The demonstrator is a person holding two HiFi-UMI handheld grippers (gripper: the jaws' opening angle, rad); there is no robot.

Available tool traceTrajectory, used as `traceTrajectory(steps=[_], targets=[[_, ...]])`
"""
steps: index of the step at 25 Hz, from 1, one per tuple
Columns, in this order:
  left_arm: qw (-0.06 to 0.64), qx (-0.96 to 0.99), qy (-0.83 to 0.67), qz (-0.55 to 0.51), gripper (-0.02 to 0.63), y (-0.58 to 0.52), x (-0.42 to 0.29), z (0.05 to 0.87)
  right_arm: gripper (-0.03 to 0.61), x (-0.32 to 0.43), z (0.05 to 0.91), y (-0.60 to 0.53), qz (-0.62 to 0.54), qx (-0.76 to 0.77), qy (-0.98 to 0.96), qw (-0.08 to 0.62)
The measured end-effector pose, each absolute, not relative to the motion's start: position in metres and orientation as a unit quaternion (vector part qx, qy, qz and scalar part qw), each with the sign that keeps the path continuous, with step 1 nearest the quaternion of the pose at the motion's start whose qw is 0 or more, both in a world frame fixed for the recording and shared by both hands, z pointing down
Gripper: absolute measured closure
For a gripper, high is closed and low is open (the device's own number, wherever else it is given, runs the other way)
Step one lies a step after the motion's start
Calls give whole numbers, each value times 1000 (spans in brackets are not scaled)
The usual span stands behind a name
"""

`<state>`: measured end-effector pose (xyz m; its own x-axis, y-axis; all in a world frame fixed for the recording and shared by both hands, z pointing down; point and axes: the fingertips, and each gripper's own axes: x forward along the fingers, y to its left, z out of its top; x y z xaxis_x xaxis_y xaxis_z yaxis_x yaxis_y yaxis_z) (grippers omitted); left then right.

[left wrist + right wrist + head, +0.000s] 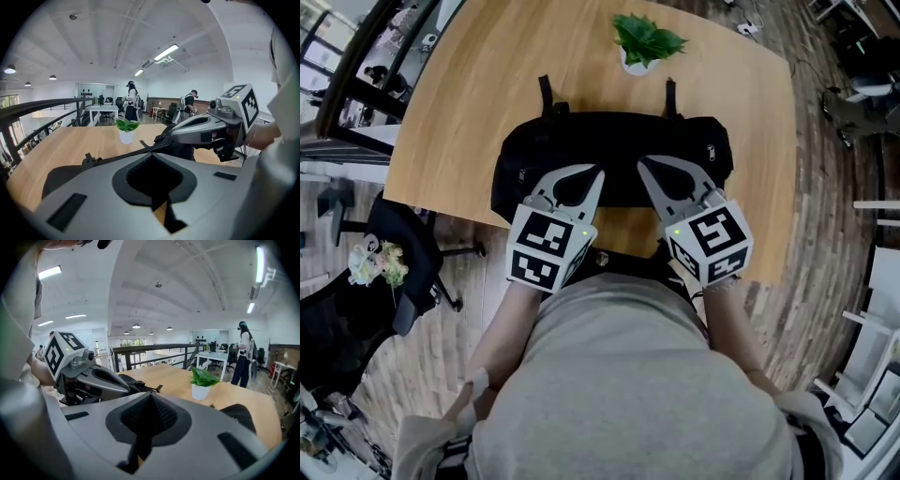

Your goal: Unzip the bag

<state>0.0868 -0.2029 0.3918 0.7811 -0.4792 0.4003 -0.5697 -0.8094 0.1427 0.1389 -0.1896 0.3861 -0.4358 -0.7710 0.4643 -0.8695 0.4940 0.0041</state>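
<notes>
A black bag (pixel 614 150) lies across the near part of the wooden table (pixel 469 94), two straps pointing away from me. Both grippers hover over its near edge, tips angled toward each other. My left gripper (pixel 598 172) has its jaws together at the tip, and nothing shows between them. My right gripper (pixel 641 163) is shut in the same way and empty. In the left gripper view the closed left gripper (pixel 151 154) points over the bag (pixel 61 180), with the right gripper (pixel 206 129) beside it. In the right gripper view the right gripper (pixel 151 394) faces the bag (pixel 239 416). The zipper is not visible.
A small potted plant (pixel 645 45) stands behind the bag near the table's far edge. A black office chair (pixel 403 244) sits on the wood floor to the left. A railing (pixel 154 355) and people at desks (pixel 131 101) are in the background.
</notes>
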Motion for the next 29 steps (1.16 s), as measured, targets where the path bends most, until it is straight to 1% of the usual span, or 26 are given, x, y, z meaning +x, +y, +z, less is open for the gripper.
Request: traceTrajectory(steps=[9, 21, 29], targets=[[132, 935, -282, 168, 597, -203, 87, 388, 572, 135, 389, -182, 128, 468, -848, 215], [146, 936, -274, 164, 597, -194, 83, 393, 572, 132, 388, -154, 115, 401, -864, 283], [150, 932, -289, 157, 597, -192, 74, 394, 572, 122, 383, -156, 100, 386, -869, 295]])
